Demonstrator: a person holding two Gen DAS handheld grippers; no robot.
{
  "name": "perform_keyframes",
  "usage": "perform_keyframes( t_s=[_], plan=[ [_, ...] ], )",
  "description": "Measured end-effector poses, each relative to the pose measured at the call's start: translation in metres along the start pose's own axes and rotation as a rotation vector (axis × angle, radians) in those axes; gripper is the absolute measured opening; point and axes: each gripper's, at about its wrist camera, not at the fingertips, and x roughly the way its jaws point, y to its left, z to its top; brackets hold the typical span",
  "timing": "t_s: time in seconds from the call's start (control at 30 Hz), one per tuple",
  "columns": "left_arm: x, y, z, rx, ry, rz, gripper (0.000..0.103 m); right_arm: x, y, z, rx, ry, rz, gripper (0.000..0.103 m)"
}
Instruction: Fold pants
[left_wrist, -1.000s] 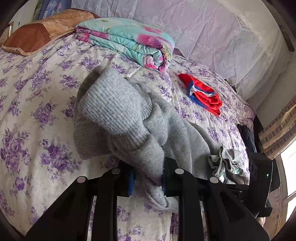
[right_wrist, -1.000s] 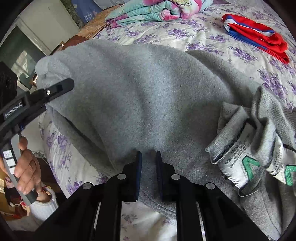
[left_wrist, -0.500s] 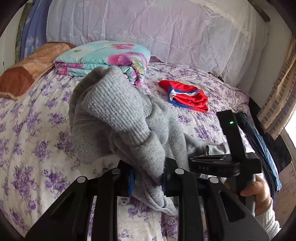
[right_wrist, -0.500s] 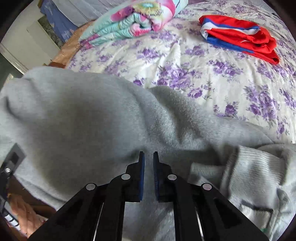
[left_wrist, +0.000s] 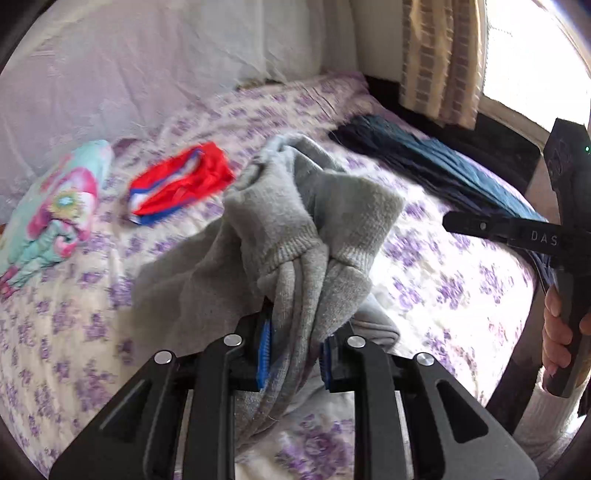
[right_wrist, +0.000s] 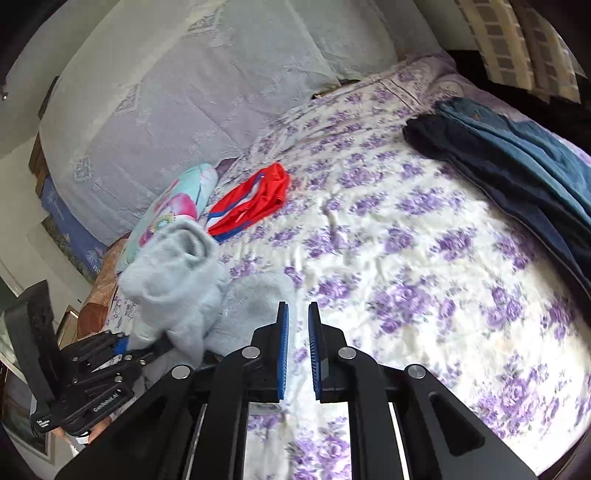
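Observation:
The grey sweatpants (left_wrist: 295, 236) hang bunched from my left gripper (left_wrist: 297, 354), which is shut on a thick fold of their fabric. The rest drapes down to the floral bed (left_wrist: 424, 258). In the right wrist view the same grey pants (right_wrist: 177, 269) show at the left, clamped in the left gripper (right_wrist: 122, 350). My right gripper (right_wrist: 296, 347) hovers over the bedsheet (right_wrist: 406, 277) with its jaws nearly together and nothing between them. In the left wrist view the right gripper shows only as its body (left_wrist: 535, 236), its tips out of view.
Red and blue shorts (right_wrist: 251, 203) and a folded floral quilt (right_wrist: 173, 206) lie toward the headboard. Dark blue garments (right_wrist: 517, 173) lie along the bed's right edge. A curtain (left_wrist: 439, 55) and window are at the right.
My right gripper has let go of the grey pants and swung right over the bare sheet. My left gripper still holds the pants and has turned toward the window side.

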Motion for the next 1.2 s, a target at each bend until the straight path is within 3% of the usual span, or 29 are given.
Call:
perform_keyframes(
  t_s=[0.07,0.1,0.27,0.37,0.4,0.43,0.47,0.57,0.67,0.73,0.83,0.87,0.93,1.0,1.1,1.13,1.2],
  plan=[
    [0.046,-0.005,-0.003,-0.021,0.126,-0.088,0.021,0.015,-0.016,-0.011,0.043,0.034,0.001,0.012],
    [0.057,-0.005,-0.006,-0.036,0.150,-0.115,0.023,0.020,-0.022,-0.015,0.057,0.051,0.000,0.012],
    [0.034,-0.005,-0.009,-0.028,0.115,-0.110,0.030,0.035,-0.016,-0.020,0.044,0.087,0.026,0.012],
    [0.013,-0.003,-0.008,-0.048,0.100,-0.180,0.054,0.022,0.009,-0.009,-0.019,0.059,0.079,0.012],
    [0.007,-0.003,-0.009,-0.061,0.086,-0.223,0.071,0.013,0.022,-0.003,-0.046,0.046,0.108,0.012],
    [0.002,-0.005,-0.008,-0.073,0.070,-0.262,0.078,0.007,0.036,0.002,-0.078,0.036,0.142,0.012],
    [-0.001,-0.004,-0.008,-0.082,0.059,-0.284,0.078,0.002,0.052,0.006,-0.114,0.032,0.175,0.012],
    [-0.009,0.002,-0.010,-0.108,0.035,-0.311,0.078,0.005,0.099,0.016,-0.233,0.066,0.224,0.012],
    [-0.028,0.020,-0.017,-0.166,-0.014,-0.327,0.078,0.037,0.122,0.020,-0.289,0.151,0.248,0.012],
    [-0.043,0.036,-0.023,-0.196,-0.049,-0.276,0.078,0.061,0.120,0.016,-0.302,0.192,0.170,0.007],
    [-0.054,0.057,-0.027,-0.239,-0.072,-0.170,0.076,0.085,0.091,0.005,-0.264,0.219,-0.005,0.006],
    [-0.054,0.062,-0.026,-0.248,-0.075,-0.155,0.072,0.091,0.080,0.001,-0.234,0.234,0.000,0.007],
    [-0.045,0.064,-0.022,-0.248,-0.059,-0.159,0.056,0.099,0.066,-0.004,-0.199,0.244,0.010,0.007],
    [-0.027,0.056,-0.017,-0.228,-0.027,-0.157,0.044,0.102,0.068,-0.005,-0.227,0.244,0.001,0.007],
    [0.017,0.033,-0.016,-0.156,0.057,-0.074,0.022,0.105,0.080,-0.003,-0.284,0.269,-0.041,0.007],
    [0.037,0.030,-0.019,-0.165,0.104,-0.071,0.020,0.105,0.084,-0.002,-0.311,0.284,-0.057,0.007],
    [0.044,0.024,-0.028,-0.183,0.086,-0.026,0.019,0.106,0.091,0.004,-0.349,0.335,-0.068,0.007]
  ],
)
